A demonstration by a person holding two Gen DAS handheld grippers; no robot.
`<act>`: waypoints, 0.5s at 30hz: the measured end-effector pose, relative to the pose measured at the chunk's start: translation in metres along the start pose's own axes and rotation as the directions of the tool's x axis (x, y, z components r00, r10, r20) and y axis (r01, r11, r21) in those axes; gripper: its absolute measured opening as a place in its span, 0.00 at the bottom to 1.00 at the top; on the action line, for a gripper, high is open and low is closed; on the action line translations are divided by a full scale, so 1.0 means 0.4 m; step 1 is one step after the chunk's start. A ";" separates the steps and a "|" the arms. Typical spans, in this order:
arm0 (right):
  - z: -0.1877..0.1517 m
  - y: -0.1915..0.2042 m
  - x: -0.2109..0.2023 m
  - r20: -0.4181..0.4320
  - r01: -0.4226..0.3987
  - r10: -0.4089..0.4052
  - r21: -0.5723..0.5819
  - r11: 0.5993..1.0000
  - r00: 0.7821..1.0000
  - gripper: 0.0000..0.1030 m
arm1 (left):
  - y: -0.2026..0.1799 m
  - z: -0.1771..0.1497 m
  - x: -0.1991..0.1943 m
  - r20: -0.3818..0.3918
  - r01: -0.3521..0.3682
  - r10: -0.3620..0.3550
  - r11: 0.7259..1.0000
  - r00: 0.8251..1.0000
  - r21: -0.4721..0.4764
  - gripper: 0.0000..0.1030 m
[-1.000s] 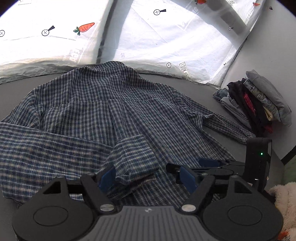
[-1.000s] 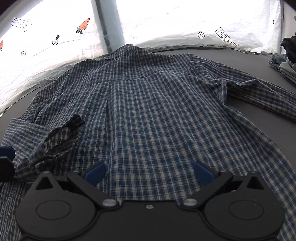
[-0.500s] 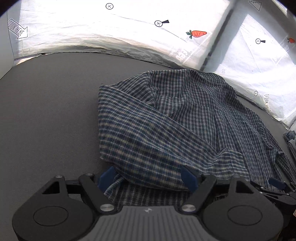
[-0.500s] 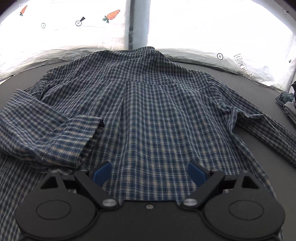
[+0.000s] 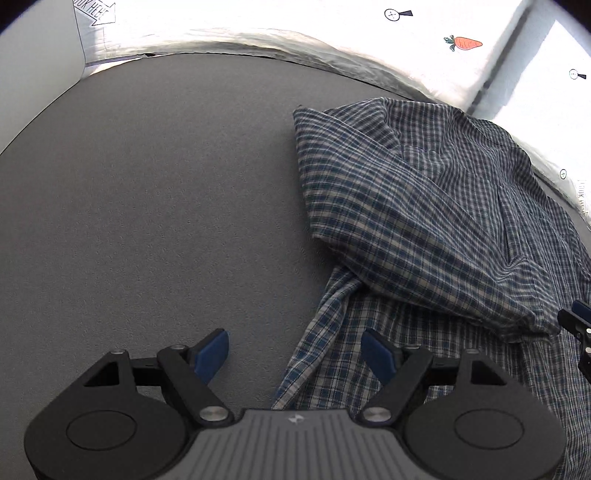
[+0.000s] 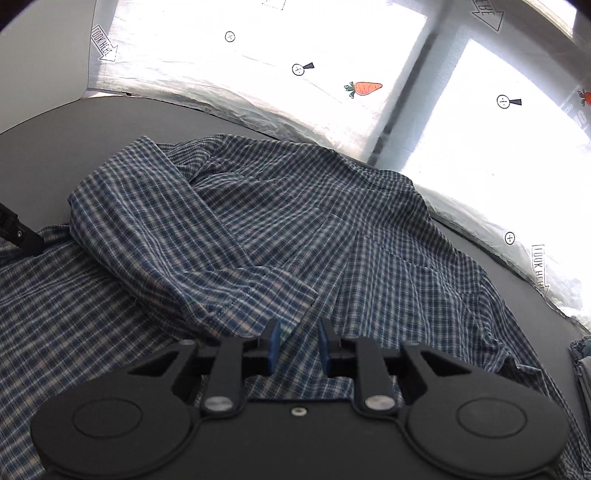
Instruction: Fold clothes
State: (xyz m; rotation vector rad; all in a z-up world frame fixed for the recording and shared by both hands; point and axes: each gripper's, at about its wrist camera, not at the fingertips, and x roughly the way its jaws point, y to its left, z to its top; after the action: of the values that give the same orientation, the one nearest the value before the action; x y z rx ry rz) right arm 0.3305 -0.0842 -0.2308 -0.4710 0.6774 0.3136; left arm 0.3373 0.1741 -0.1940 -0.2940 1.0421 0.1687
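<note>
A blue and white plaid shirt (image 5: 424, 221) lies back up on the grey table, its left sleeve folded across the back. It also shows in the right wrist view (image 6: 295, 221). My left gripper (image 5: 295, 354) is open and empty over the shirt's left hem edge. My right gripper (image 6: 295, 345) hovers over the shirt just below the folded sleeve's cuff (image 6: 266, 295), jaws narrowed with a gap between them and nothing held. The right gripper's tip shows in the left wrist view (image 5: 580, 325).
White plastic sheeting (image 5: 258, 33) with carrot prints lines the table's far edge. Bare grey table (image 5: 147, 203) lies left of the shirt. Folded clothes (image 6: 583, 362) peek in at the right edge of the right wrist view.
My left gripper let go of the sleeve cuff and swung left to the shirt's hem edge. My right gripper turned left towards the folded sleeve and its jaws narrowed.
</note>
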 end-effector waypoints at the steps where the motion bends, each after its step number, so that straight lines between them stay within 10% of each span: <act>1: 0.001 0.011 -0.001 0.000 -0.007 0.007 -0.014 1.000 1.000 0.24 | 0.005 -0.011 -0.007 -0.002 0.000 0.000 1.000 1.000 0.004 0.77; 15: -0.002 0.153 0.034 -0.047 -0.024 0.012 -0.262 0.965 0.999 0.43 | 0.060 -0.118 -0.063 -0.012 0.045 -0.044 0.998 0.999 0.048 0.64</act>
State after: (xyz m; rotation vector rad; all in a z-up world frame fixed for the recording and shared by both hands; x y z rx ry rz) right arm 0.3141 -0.0308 -0.2595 -0.7273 0.6876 0.4142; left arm 0.2794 0.1818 -0.1981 -0.2747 1.0480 0.1022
